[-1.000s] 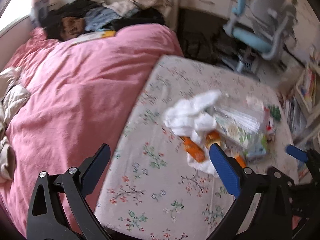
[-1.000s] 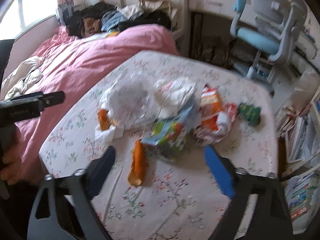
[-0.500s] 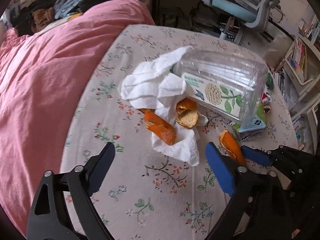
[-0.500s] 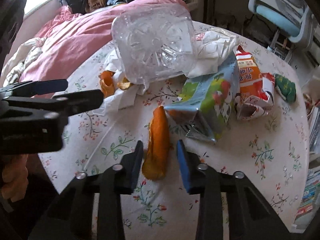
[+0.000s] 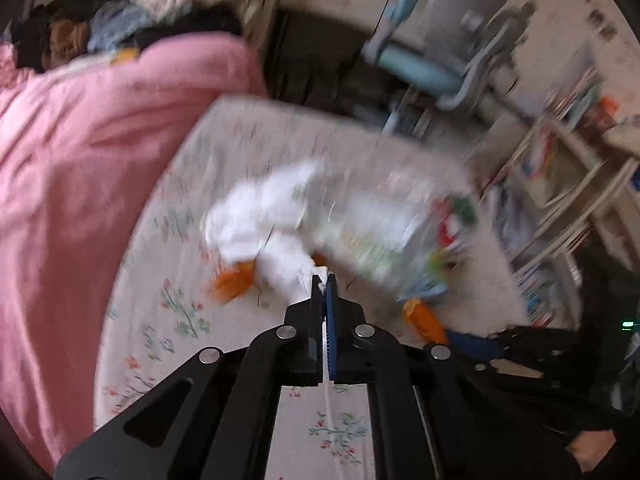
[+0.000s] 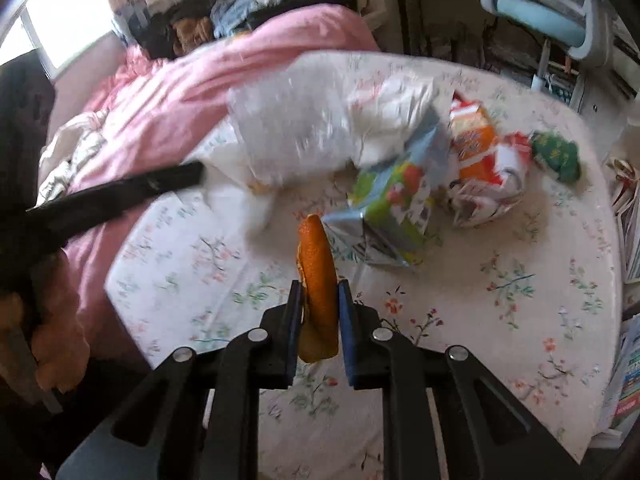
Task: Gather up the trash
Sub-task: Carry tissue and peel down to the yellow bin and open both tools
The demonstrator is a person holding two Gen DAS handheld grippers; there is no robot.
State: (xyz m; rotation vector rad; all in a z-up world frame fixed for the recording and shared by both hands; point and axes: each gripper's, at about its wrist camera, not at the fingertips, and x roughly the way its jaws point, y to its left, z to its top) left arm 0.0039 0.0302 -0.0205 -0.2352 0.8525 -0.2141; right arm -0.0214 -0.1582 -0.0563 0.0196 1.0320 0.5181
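Observation:
Trash lies on a floral-cloth table (image 6: 500, 300). My left gripper (image 5: 323, 280) is shut on the near edge of a crumpled white tissue (image 5: 272, 216); a strip of it shows between the jaws. An orange peel (image 5: 232, 280) lies by the tissue, beside a blurred clear plastic box (image 5: 372, 224). My right gripper (image 6: 319, 286) has its jaws closing, pads pressing a long orange peel (image 6: 314, 248) that stands up between them. The left view shows that peel (image 5: 424, 316) at lower right. The left gripper (image 6: 192, 174) reaches in from the left in the right wrist view.
A green-and-blue snack bag (image 6: 396, 196), an orange-red wrapper (image 6: 476, 140) and a green wrapper (image 6: 558, 156) lie further back. A pink duvet (image 6: 224, 76) borders the table's left. A blue-grey chair (image 6: 552, 12) stands behind and bookshelves (image 5: 560, 184) to the right.
My left jaws went from wide open to shut on the tissue's edge and the view swung back. My right jaws narrowed onto the orange peel, which now stands between them.

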